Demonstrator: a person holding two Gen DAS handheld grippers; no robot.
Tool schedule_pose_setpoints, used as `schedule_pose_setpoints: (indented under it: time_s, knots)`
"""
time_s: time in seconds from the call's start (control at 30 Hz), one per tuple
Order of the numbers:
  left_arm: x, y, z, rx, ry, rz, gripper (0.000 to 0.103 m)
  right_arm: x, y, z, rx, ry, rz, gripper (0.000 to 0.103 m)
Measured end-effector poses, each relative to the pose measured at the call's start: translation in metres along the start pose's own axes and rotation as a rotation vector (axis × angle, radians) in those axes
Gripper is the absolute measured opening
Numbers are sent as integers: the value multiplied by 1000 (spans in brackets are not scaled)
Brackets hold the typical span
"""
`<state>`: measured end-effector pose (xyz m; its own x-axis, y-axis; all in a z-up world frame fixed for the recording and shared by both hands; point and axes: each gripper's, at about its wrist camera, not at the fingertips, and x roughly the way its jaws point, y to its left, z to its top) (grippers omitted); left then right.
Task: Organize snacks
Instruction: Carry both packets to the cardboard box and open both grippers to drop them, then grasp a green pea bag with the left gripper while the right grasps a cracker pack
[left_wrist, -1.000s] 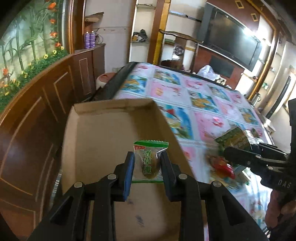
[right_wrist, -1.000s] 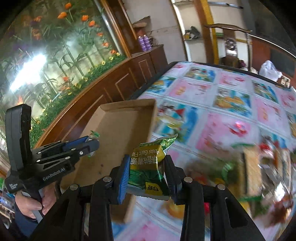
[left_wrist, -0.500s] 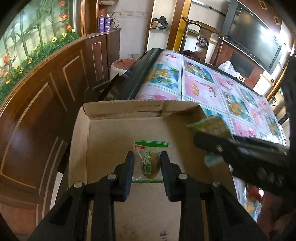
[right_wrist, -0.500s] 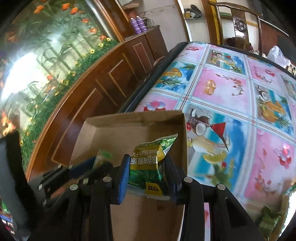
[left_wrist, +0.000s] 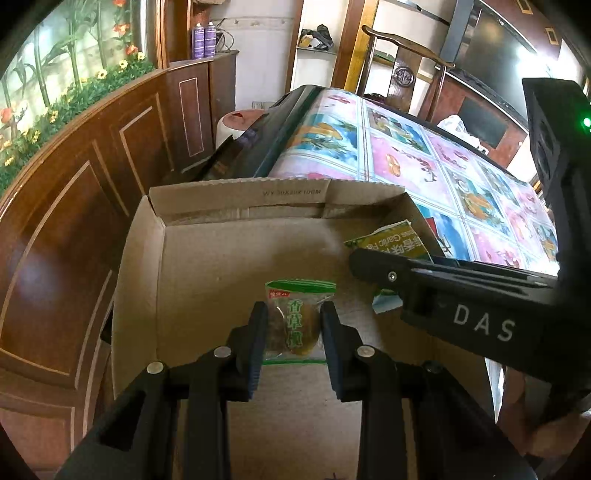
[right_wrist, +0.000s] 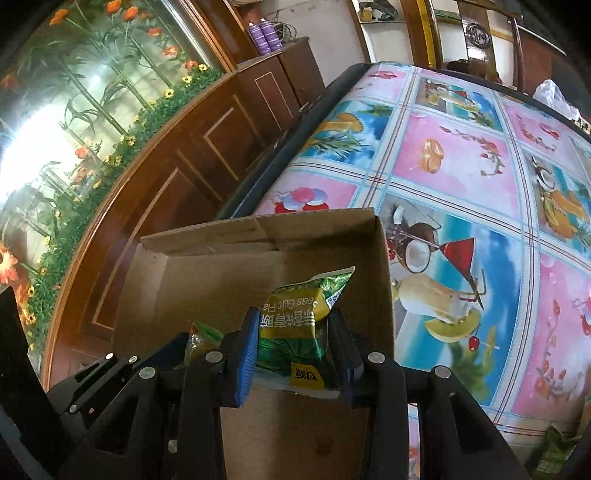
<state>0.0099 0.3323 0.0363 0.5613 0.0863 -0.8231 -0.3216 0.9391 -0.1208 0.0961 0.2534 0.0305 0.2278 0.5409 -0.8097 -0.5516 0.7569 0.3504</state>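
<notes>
The left gripper (left_wrist: 293, 325) is clenched on a small clear sachet (left_wrist: 295, 319) with a green top band and green characters over a dark brownish filling. The sachet stands upright between the fingers, long axis running away from the camera, its sealed green end pointing toward the far wall of the box (left_wrist: 236, 201). It hangs over the box floor, roughly mid-box.

The right gripper (right_wrist: 295, 345) is clenched on a green and yellow pea packet (right_wrist: 301, 319), puffy and crinkled, printed "Peas Garlic Fla…" upside down in the right wrist view. Its long axis also runs forward, the serrated top edge pointing to the box's far right corner, tilted a little rightward. It sits over the box's right side, near the wall.

The box is shallow brown cardboard on a fruit-patterned tablecloth (right_wrist: 461, 173), beside a wooden cabinet (left_wrist: 74, 206)
</notes>
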Motion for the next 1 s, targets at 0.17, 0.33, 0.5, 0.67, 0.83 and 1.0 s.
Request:
schedule_pose_setpoints:
  time_s: [0.17, 0.33, 0.5, 0.67, 0.83, 1.0]
  knots:
    - [0, 1, 1, -3, -2, -3, 33, 1, -1, 0, 4, 2, 7, 41]
    - [-7, 1, 2, -8, -29, 8, 52, -9, -1, 0, 16, -15, 39, 42]
    - [-17, 2, 2, -20, -44, 8, 54, -32, -2, -2, 20, -62, 72, 43]
    - [-29, -3, 0, -20, -59, 1, 55, -58, -8, -12, 34, -98, 118, 43]
    - [-43, -13, -7, -9, -72, -12, 56, -87, -29, -31, 72, -138, 169, 44]
    - [-58, -37, -14, 29, -88, -32, 57, -118, -61, -53, 114, -175, 201, 45]
